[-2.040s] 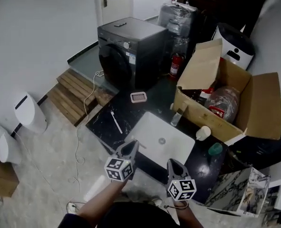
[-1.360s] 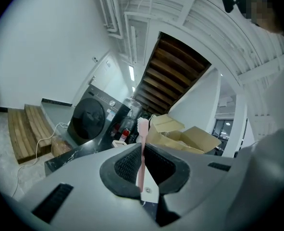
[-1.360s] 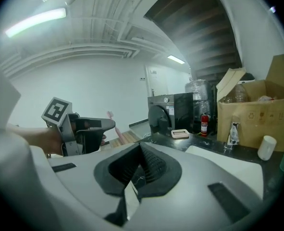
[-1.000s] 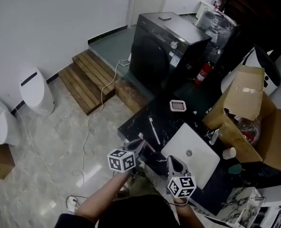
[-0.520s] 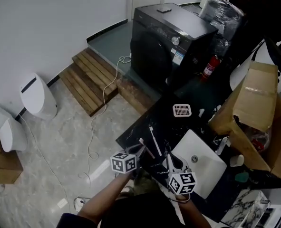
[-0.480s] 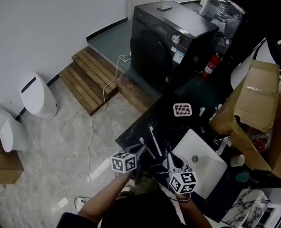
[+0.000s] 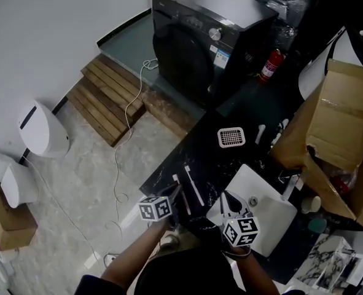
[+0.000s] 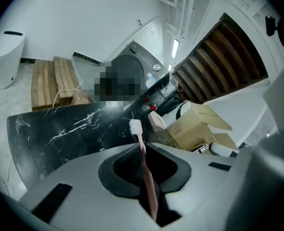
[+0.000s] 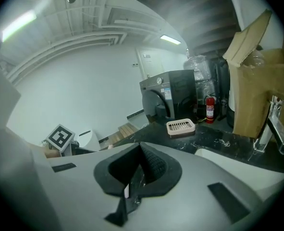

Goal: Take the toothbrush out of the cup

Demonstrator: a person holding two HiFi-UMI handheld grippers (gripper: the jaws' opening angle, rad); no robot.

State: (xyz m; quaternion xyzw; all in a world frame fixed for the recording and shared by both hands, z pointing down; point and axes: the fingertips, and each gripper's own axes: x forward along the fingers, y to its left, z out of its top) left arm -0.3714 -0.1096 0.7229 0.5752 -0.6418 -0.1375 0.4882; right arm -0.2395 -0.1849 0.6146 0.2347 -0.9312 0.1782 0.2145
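While head-forward, toothbrush (image 8: 143,163) between left fingers (image 8: 117,176).

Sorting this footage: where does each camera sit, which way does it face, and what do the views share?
Head view: on the person's head, facing steeply down at the counter and sink; forearms, left tool and right tool show.
Left gripper view: on the left tool, looking along jaws shut on the toothbrush, toward the washing machine.
Right gripper view: on the right tool, looking along its jaws toward the slotted dish.
Shared: counter, washing machine and cardboard box, in all three.
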